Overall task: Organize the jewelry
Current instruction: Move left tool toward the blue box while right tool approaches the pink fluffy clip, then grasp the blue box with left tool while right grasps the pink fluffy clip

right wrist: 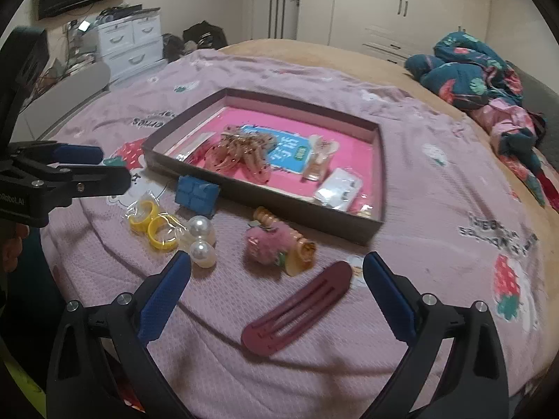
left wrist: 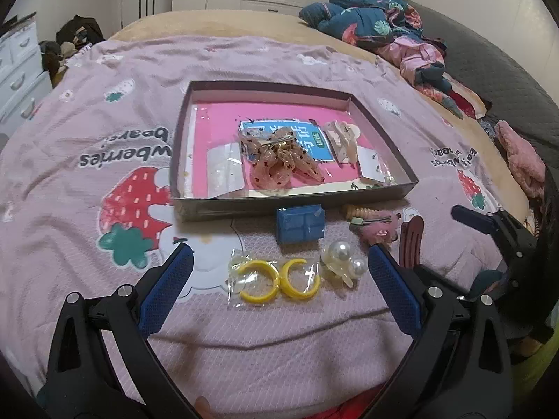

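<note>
Loose jewelry lies on a pink strawberry-print bedspread in front of a shallow dark box [left wrist: 297, 206] [right wrist: 279, 206]. My left gripper [left wrist: 279, 255] is open just above a bagged pair of yellow hoop earrings [left wrist: 276, 279] [right wrist: 153, 225], which lies between its blue fingers. My right gripper [right wrist: 276, 258] is open over a maroon hair clip [right wrist: 297, 314] [left wrist: 412, 241]. Nearby lie a pearl clip [left wrist: 344, 262] [right wrist: 202, 241], a small blue box [left wrist: 300, 225] [right wrist: 197, 192], a fluffy pink clip [right wrist: 265, 244] and an amber clip [right wrist: 300, 251]. Neither gripper holds anything.
Inside the box lie a sheer dotted bow [left wrist: 283, 160], a cream claw clip [left wrist: 344, 139] and small bagged items on a pink liner. Bundled floral clothes [left wrist: 384, 24] sit at the bed's far right. White drawers [right wrist: 129, 45] stand beyond the bed's left side.
</note>
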Action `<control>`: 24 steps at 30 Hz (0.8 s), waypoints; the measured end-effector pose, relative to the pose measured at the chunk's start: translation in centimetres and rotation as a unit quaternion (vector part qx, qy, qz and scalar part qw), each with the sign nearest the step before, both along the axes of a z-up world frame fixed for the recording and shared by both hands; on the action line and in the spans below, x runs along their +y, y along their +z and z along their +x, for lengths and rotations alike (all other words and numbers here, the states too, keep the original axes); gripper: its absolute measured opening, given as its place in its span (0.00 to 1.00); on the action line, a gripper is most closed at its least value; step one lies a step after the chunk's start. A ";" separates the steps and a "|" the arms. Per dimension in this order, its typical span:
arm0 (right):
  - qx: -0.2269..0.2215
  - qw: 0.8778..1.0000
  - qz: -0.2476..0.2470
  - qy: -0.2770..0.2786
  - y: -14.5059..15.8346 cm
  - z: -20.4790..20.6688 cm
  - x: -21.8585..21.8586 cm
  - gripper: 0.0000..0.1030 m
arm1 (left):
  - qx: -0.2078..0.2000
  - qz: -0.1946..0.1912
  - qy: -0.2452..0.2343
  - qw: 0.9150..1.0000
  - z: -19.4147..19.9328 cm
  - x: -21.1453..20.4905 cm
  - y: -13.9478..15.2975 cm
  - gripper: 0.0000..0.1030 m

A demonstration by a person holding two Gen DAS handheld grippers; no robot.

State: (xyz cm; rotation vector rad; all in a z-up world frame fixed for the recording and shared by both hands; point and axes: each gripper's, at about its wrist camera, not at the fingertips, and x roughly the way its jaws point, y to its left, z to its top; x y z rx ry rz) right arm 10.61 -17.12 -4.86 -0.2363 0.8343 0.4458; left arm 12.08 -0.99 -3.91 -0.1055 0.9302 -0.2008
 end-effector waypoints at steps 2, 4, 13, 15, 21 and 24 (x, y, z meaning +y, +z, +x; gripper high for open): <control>0.015 1.000 0.000 0.007 -0.9 0.8 0.4 0.78 | 0.005 0.001 -0.004 1.000 0.5 -0.2 -0.4 0.89; 0.029 1.000 0.003 0.008 -1.6 1.5 0.7 0.75 | 0.013 -0.001 -0.005 1.000 1.1 -0.2 -0.9 0.87; 0.059 0.998 0.025 -0.002 -3.4 3.7 0.6 0.34 | 0.044 -0.013 -0.012 0.999 3.2 -0.7 -3.1 0.76; 0.070 0.997 0.042 -0.001 -3.5 3.9 0.1 0.26 | 0.052 -0.016 -0.015 0.998 3.8 -1.1 -3.5 0.75; 0.070 0.996 0.061 -0.010 -2.9 3.5 -1.2 0.24 | 0.066 -0.019 -0.025 0.997 5.3 -2.6 -4.9 0.70; 0.068 0.995 0.071 -0.016 -2.3 3.2 -2.0 0.24 | 0.075 -0.021 -0.027 0.997 6.0 -3.2 -5.5 0.53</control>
